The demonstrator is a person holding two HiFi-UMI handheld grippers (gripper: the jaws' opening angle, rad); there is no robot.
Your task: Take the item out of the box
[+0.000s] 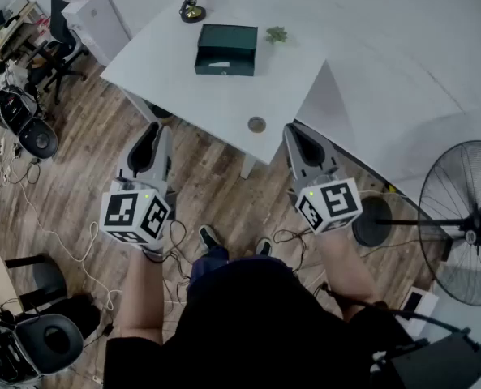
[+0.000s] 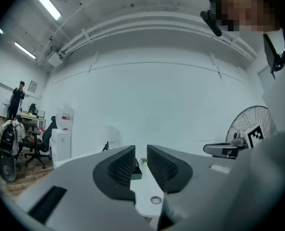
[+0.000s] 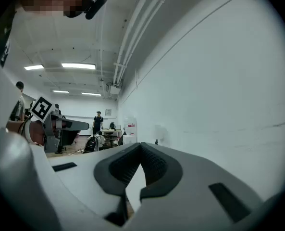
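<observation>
A dark green box sits on a white table. The left gripper has jaws slightly apart, empty; the right gripper has jaws pressed together, empty.

Standing fan, small plant, white table

surface: bare white stretch from near edge up to box; disc by front edge. plant just right of box, ornament behind its left. fan on floor, far right.
</observation>
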